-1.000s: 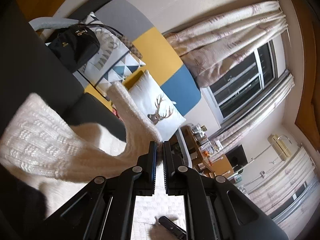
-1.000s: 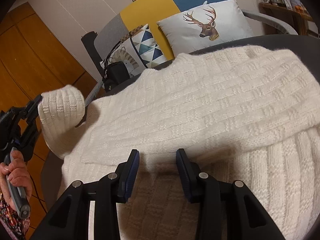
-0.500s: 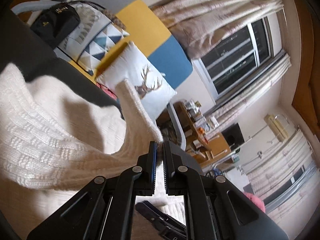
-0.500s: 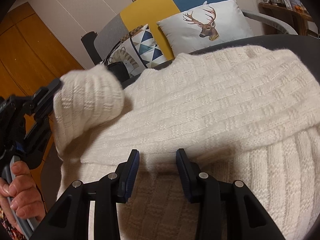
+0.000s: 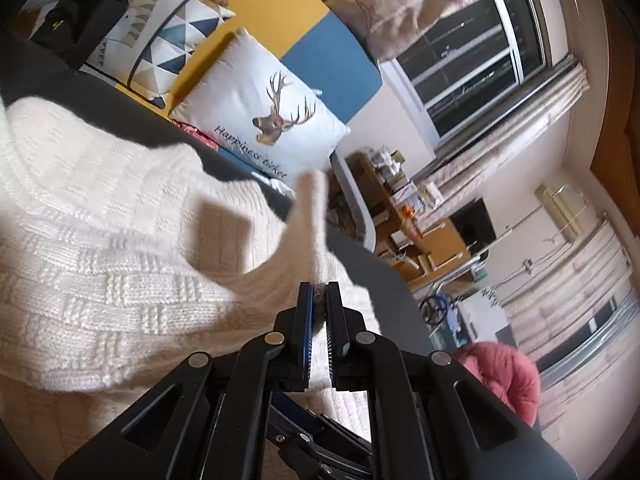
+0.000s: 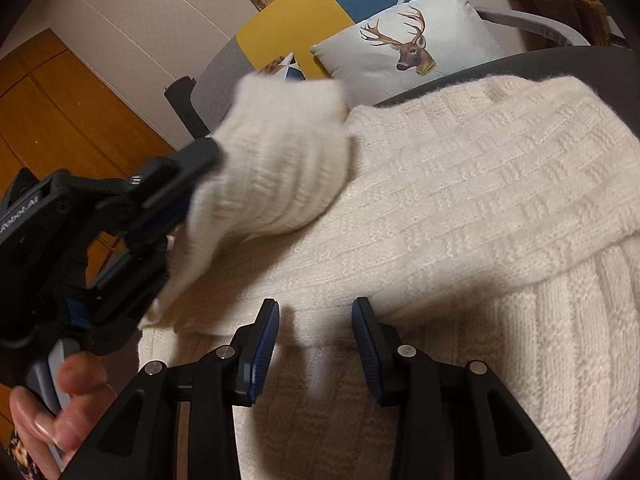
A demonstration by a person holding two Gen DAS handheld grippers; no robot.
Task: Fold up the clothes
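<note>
One cream sweater (image 6: 460, 208) covers the dark table (image 5: 384, 280) before a patchwork sofa (image 5: 328, 52) with two cushions. My left gripper (image 5: 318, 304) is clenched on its cuff (image 6: 280, 160); my right gripper (image 6: 316, 324) hangs released above it.

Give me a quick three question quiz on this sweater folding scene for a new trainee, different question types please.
1. True or false: the left hand-held gripper is shut on the sleeve of the cream sweater.
2. Multiple choice: the right hand-held gripper is A) clamped on the collar, B) open, over the sweater, C) holding the cushion.
3. Fill in: the white cushion behind the sweater shows the head of a ____.

Key: 1 true; 2 B; 3 deer.
</note>
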